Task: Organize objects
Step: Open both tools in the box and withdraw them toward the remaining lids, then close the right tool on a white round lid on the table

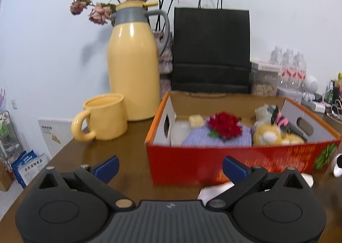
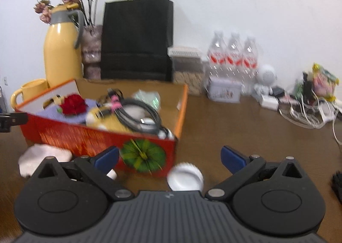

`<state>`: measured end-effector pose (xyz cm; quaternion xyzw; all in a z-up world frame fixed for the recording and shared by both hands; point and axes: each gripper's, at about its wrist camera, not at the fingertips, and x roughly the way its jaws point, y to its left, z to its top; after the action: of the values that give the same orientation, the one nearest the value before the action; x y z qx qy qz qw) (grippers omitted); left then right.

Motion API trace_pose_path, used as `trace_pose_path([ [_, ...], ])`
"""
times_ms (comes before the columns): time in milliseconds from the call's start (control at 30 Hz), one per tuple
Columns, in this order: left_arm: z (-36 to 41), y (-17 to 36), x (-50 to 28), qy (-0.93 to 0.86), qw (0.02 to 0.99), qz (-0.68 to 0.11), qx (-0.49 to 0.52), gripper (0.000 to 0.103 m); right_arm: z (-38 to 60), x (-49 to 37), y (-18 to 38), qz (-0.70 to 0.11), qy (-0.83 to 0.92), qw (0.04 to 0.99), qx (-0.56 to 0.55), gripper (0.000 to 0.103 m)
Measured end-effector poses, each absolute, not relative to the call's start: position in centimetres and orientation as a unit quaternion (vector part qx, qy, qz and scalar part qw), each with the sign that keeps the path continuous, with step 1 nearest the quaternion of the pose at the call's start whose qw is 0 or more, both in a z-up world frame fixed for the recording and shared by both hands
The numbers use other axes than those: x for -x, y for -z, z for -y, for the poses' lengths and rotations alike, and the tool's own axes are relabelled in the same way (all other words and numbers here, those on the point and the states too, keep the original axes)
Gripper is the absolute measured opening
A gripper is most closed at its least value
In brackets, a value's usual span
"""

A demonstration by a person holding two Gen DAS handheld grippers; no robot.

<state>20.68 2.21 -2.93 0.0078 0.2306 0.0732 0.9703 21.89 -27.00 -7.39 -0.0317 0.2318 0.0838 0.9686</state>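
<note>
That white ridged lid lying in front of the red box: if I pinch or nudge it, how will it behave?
The white lid looks thin and plastic, so probably light and easily skidded across the wooden table. Its round ridged rim suggests it may roll if tipped on edge. It lies low between the right gripper's open jaws, so a flat pinch could slip.

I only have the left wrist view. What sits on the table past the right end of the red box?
Observer: A white ridged lid lies by the box's near corner, between the open right gripper fingers.
Operator: Anything further right?
Observer: A tangle of white cables near the wall.
Operator: What's in the box's right end?
Observer: A coiled black cable.
</note>
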Motion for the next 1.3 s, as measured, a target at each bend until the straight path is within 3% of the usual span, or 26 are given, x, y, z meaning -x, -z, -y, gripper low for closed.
trace_pose_path([
  [833,-3.0,4.9,-19.4,-0.100,0.952,-0.291,0.000,0.103,29.0,-23.2,10.5,-0.341,-0.032,0.940,0.006,0.103],
  [1167,-3.1,4.9,-19.5,-0.101,0.951,-0.292,0.004,0.103,27.8,-24.5,10.5,-0.341,-0.013,0.940,-0.004,0.103],
  [1300,-3.2,4.9,-19.6,-0.101,0.951,-0.294,0.005,0.103,28.1,-24.7,10.4,-0.336,-0.008,0.942,-0.011,0.098],
])
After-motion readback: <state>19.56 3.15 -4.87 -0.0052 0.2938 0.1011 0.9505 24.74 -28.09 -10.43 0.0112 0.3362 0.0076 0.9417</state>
